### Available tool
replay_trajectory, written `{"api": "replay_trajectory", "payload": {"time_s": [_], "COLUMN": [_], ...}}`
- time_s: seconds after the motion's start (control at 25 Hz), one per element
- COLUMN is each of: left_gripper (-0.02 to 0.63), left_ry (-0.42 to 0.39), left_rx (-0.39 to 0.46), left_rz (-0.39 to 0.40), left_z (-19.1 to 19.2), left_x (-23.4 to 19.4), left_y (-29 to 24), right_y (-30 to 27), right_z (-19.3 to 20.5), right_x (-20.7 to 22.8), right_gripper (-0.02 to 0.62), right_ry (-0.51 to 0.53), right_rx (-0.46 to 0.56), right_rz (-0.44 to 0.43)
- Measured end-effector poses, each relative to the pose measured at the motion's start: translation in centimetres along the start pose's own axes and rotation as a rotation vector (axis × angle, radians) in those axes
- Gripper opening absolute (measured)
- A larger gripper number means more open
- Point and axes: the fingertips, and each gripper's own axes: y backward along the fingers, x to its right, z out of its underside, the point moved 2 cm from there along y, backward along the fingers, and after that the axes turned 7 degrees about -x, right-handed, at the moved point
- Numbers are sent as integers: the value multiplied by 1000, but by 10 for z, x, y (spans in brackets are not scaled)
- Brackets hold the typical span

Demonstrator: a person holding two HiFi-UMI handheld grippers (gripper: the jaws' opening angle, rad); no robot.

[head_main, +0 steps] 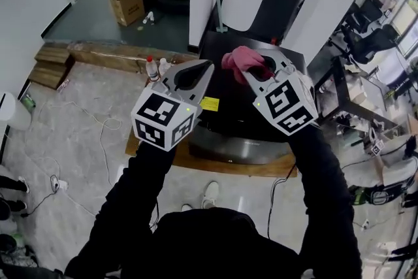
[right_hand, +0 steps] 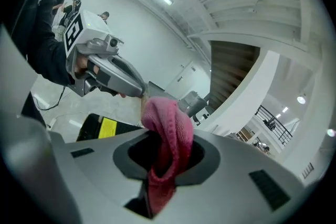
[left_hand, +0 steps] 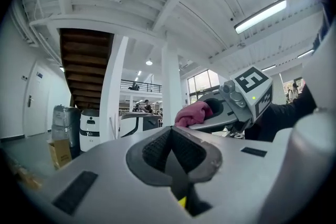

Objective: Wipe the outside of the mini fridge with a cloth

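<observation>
Grey stone floor (head_main: 78, 134) and a wooden platform (head_main: 222, 166) fill my head view. The mini fridge (head_main: 228, 124) lies at 12 o'clock under both tools. I judge wiping not yet begun: the pink cloth (head_main: 241, 61) seems held clear above it.

Left gripper view: my left gripper (left_hand: 170, 139) is pressed together on nothing.

Right gripper view: my right gripper (right_hand: 160, 162) pinches the cloth, with the mini fridge at 8 o'clock.

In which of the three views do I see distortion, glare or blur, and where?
Head view: even light, sharp, only mild bending at the edges; the black mini fridge shows a faint sheen. Left gripper view: strong fisheye, dark corners, ceiling lamp blown out. Right gripper view: same fisheye; the pink cloth close to the lens looks soft.
</observation>
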Motion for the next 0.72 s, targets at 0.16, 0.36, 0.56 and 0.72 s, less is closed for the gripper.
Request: {"api": "replay_trajectory", "payload": {"time_s": [0.16, 0.36, 0.56, 0.72], "left_gripper": [6, 6, 6, 6], "left_ry": [-31, -22, -9, 3], "left_rx": [-45, -106, -135, -149], "left_rz": [-73, -121, -167, -182], "left_z": [-2, 14, 23, 30], "left_x": [-20, -41, -67, -80], "left_y": [-39, -88, -111, -120], "right_y": [-38, -99, -162, -207], "right_z": [6, 36, 57, 80], "right_x": [30, 58, 71, 71], "right_gripper": [78, 78, 78, 78], "right_ry": [51, 62, 43, -14], "right_rx": [-53, -107, -134, -169], "right_rz": [-85, -171, -228, -276]}}
